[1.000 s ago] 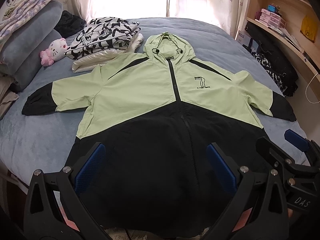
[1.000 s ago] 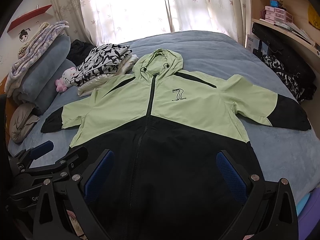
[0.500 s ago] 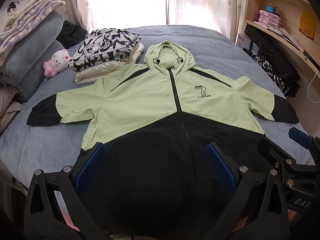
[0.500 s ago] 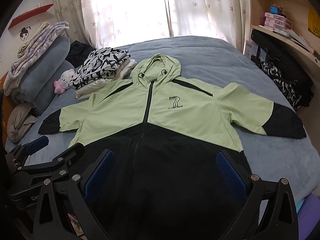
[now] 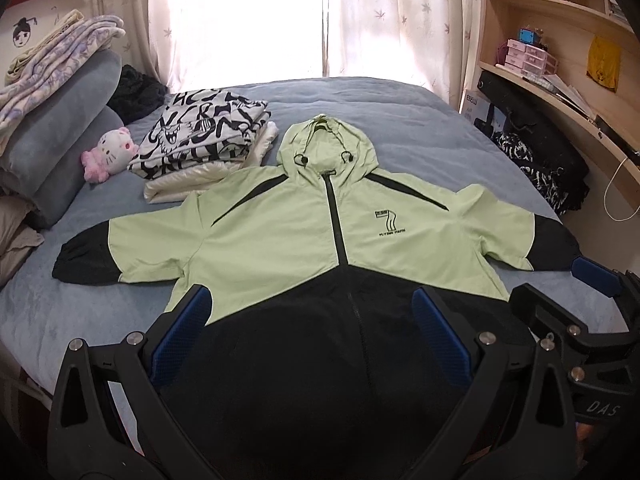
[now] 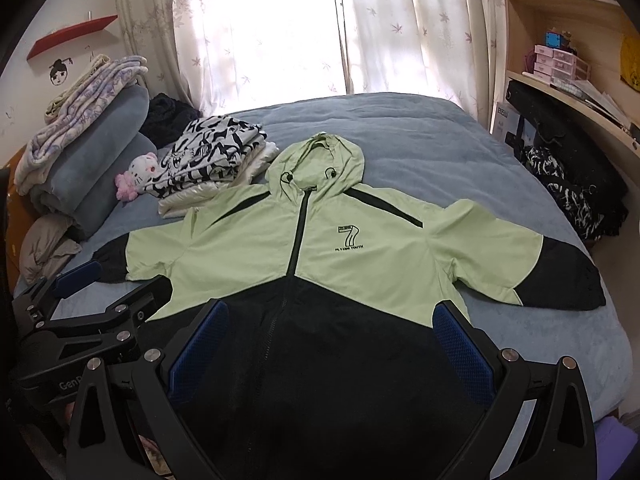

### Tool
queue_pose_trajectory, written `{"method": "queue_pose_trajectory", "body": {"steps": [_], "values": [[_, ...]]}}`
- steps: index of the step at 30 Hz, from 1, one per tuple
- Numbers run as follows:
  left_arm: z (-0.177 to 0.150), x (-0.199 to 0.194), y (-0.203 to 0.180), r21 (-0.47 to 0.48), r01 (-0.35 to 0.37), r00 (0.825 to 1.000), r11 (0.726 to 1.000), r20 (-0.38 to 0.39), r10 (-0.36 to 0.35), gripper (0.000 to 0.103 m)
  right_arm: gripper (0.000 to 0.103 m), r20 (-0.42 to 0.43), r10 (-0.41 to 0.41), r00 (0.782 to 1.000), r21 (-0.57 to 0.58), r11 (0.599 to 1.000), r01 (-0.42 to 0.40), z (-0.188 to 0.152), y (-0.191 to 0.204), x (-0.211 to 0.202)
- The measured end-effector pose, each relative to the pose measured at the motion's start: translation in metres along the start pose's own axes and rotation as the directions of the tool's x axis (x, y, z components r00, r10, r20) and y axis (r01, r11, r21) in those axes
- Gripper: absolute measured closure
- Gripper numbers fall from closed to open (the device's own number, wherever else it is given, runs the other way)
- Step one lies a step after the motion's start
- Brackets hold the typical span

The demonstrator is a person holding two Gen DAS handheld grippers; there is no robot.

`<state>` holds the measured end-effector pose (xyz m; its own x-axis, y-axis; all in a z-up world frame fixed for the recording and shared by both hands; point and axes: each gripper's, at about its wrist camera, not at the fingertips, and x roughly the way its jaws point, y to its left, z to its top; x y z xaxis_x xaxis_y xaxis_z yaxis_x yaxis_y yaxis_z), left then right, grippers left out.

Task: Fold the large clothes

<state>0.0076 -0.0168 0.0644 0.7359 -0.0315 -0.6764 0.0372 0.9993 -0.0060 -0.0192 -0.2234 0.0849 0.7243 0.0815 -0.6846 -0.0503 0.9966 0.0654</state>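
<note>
A light green and black hooded jacket (image 5: 280, 240) (image 6: 360, 264) lies flat and face up on the blue bed, zipped, with both sleeves spread out and the hood toward the window. My left gripper (image 5: 312, 324) hovers open above the black hem area, nothing between its blue pads. My right gripper (image 6: 332, 340) is open too, over the black lower half, holding nothing. Each gripper shows at the edge of the other's view: the right gripper (image 5: 592, 312) and the left gripper (image 6: 92, 304).
A stack of folded clothes (image 5: 204, 136) (image 6: 212, 160) and a pink plush toy (image 5: 108, 154) lie left of the hood. Grey pillows and blankets (image 5: 52, 120) are piled at the far left. Wooden shelves (image 5: 560, 80) and dark bags (image 6: 576, 184) line the right side.
Both grippers have drawn back and tilted up, so the jacket sits lower and farther in view and more of the window shows. The jacket has not moved. Both stay open.
</note>
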Motion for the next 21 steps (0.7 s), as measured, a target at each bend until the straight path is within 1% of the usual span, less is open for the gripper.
{"method": "queue_pose_trajectory", "body": {"steps": [4,6,8,11,15,18,19,21], "values": [[0.013,-0.005,-0.004,0.006,0.010,1.000,1.000,0.022,-0.011,0.003,0.000,0.013,0.017,1.000,0.024,1.000,-0.017,0.011,-0.009,-0.011],[0.018,-0.007,-0.005,0.002,0.005,0.999,1.000,0.032,-0.005,0.003,0.000,0.034,0.007,0.999,0.034,0.999,-0.008,0.017,-0.016,-0.019],[0.022,-0.007,-0.008,0.002,0.015,0.999,1.000,0.044,-0.015,0.003,0.000,0.054,-0.009,0.999,0.029,1.000,0.008,0.021,-0.020,-0.025],[0.027,-0.005,-0.016,0.008,0.017,0.999,1.000,0.039,-0.018,0.003,0.000,0.090,-0.022,0.996,0.016,1.000,0.020,0.028,-0.030,-0.039],[0.034,0.001,-0.030,0.038,0.008,0.999,0.999,0.049,-0.009,0.003,0.000,0.150,-0.054,0.987,0.034,0.998,0.049,0.035,-0.047,-0.054],[0.040,0.007,-0.042,0.055,0.000,0.999,0.998,0.051,-0.003,0.003,0.000,0.197,-0.079,0.977,0.059,0.996,0.069,0.039,-0.065,-0.068],[0.042,0.010,-0.046,0.057,0.002,0.999,0.998,0.049,-0.005,0.003,0.000,0.215,-0.075,0.974,0.062,0.996,0.063,0.039,-0.073,-0.073],[0.048,0.018,-0.054,0.054,0.002,0.999,0.999,0.040,-0.004,0.003,0.000,0.246,-0.017,0.969,0.071,0.997,-0.001,0.041,-0.094,-0.083]]}}
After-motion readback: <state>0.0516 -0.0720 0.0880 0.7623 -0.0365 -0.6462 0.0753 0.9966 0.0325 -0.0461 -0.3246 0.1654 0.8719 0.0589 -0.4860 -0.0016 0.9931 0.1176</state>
